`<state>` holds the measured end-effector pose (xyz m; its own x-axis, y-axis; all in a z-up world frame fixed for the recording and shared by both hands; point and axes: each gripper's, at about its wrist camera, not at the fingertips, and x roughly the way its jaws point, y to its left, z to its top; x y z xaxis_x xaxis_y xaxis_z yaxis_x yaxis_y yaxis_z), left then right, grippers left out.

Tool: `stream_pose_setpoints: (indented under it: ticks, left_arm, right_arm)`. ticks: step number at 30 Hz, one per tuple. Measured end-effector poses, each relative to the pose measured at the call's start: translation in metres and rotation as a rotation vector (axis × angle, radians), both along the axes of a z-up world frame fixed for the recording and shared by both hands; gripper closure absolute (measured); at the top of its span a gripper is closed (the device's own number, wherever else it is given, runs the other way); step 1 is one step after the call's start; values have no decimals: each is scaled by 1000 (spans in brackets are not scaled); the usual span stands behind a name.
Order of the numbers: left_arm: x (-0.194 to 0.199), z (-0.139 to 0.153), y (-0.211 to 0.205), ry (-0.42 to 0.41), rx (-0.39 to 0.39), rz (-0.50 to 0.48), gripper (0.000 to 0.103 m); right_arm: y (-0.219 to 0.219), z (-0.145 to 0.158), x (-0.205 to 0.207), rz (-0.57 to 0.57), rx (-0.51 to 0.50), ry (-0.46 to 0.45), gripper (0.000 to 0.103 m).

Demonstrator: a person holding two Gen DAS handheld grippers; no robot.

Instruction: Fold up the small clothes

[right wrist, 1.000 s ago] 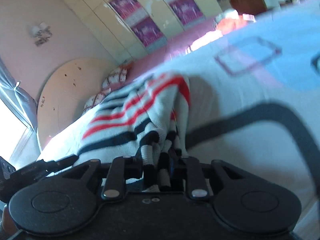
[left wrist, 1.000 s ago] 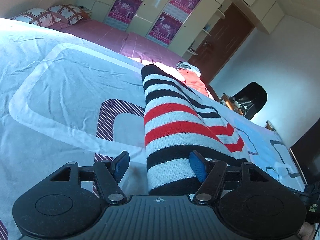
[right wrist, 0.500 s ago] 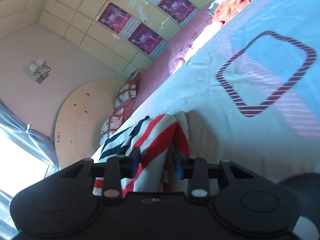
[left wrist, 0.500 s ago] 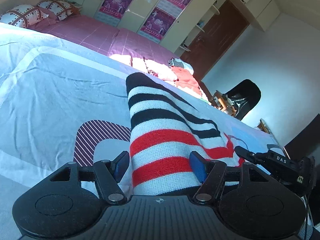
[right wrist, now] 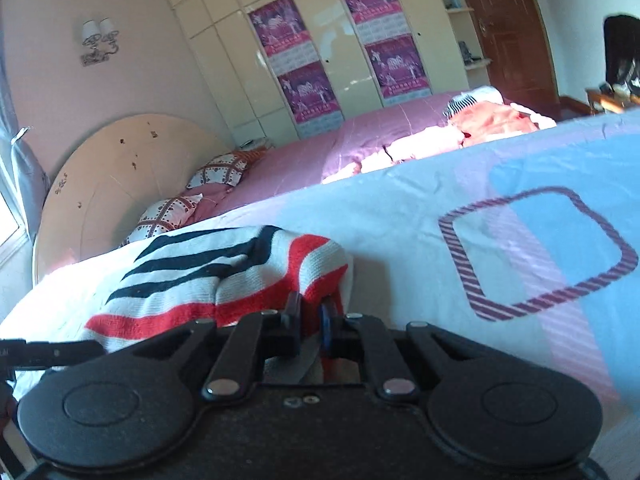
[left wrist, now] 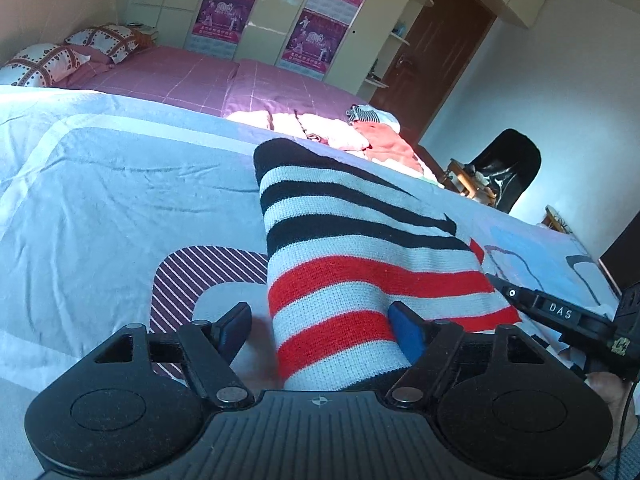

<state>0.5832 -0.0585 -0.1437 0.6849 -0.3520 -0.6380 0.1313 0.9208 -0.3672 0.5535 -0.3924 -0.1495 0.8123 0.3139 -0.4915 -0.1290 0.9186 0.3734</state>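
Note:
A knitted garment with black, white and red stripes [left wrist: 340, 248] lies folded lengthwise on the light blue bedsheet [left wrist: 120, 184]. My left gripper [left wrist: 320, 326] is open, its jaws wide apart around the garment's near end. My right gripper [right wrist: 310, 316] is shut on the garment's red-striped edge [right wrist: 280, 280]; it also shows as a black finger at the right of the left wrist view [left wrist: 560, 312].
A pile of pink, orange and striped clothes [left wrist: 348, 132] lies at the sheet's far edge on the purple bedspread [left wrist: 200, 80]. Pillows [left wrist: 52, 60] sit at the headboard. A black chair [left wrist: 508, 172], a wardrobe and a brown door stand beyond.
The right gripper drew in, then lowered the folded edge onto the garment, its jaws still closed. The left gripper stayed open and slid further along the garment.

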Motion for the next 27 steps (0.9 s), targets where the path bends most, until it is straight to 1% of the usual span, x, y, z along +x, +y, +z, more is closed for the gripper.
stream_pose_setpoints:
  ticks: [1, 2, 3, 4, 5, 6, 7, 8, 9, 11, 12, 13, 15, 16, 17, 18, 19, 20, 21, 22, 23, 24, 25, 27]
  left_arm:
    - [3, 0, 0, 0, 19, 4, 17]
    - [4, 0, 2, 0, 22, 6, 14]
    - [4, 0, 5, 4, 13, 6, 14]
    - [1, 3, 7, 5, 7, 11, 15]
    - [-5, 8, 9, -6, -3, 12, 18]
    - [-13, 13, 14, -20, -24, 6, 20]
    - [-22, 17, 18, -29, -49, 1, 23]
    - [-31, 19, 22, -37, -73, -2, 24]
    - [-40, 20, 24, -42, -98, -8, 24]
    - [-52, 17, 26, -21, -140, -16, 29]
    - [-56, 16, 27, -16, -163, -25, 29]
    - [-59, 14, 25, -9, -168, -33, 29]
    - [-59, 9, 18, 2, -126, -38, 29]
    - [-59, 6, 17, 1, -111, -47, 29]
    - [-60, 3, 15, -10, -95, -59, 29]
    - [-61, 1, 15, -21, -88, -70, 29]
    - [-62, -1, 18, -14, -109, -67, 29]
    - [-63, -3, 22, -2, -133, -59, 29]
    - [-66, -3, 24, -4, -141, -57, 29]
    - [-68, -3, 25, -9, -147, -60, 34]
    - [-69, -3, 27, -7, -178, -67, 41]
    - [-71, -1, 27, -7, -177, -65, 41]
    - [-73, 1, 24, -28, -139, -77, 41]
    - [-73, -2, 20, -45, -112, -84, 41]
  right_arm:
    - [-5, -1, 3, -11, 40, 22, 94]
    - [-13, -4, 7, -15, 101, 50, 93]
    - [-19, -3, 8, -19, 151, 71, 90]
    - [-23, 0, 4, -29, 178, 87, 75]
    - [-25, 6, -3, -45, 180, 85, 71]
    - [-28, 13, -14, -47, 196, 76, 71]
    - [-32, 17, -25, -42, 229, 74, 66]
    - [-36, 20, -37, -33, 264, 83, 66]
    - [-38, 22, -49, -16, 290, 88, 66]
    - [-39, 22, -68, 1, 305, 104, 66]
    - [-37, 21, -75, 8, 315, 114, 66]
    - [-35, 20, -78, 11, 327, 129, 66]
    - [-27, 19, -81, 43, 329, 142, 69]
    - [-19, 18, -79, 56, 294, 150, 75]
    - [-10, 18, -77, 54, 224, 159, 81]
    - [-3, 18, -76, 56, 161, 152, 81]
    - [-2, 17, -78, 53, 157, 141, 82]
    - [-4, 17, -79, 46, 179, 141, 83]
    - [-7, 17, -81, 50, 200, 139, 84]
    - [-9, 18, -84, 57, 220, 134, 84]
    - [-9, 20, -87, 68, 232, 121, 85]
    - [-10, 19, -90, 86, 241, 107, 85]
    - [-9, 20, -91, 96, 233, 101, 85]
    - [-5, 12, -84, 79, 163, 123, 86]
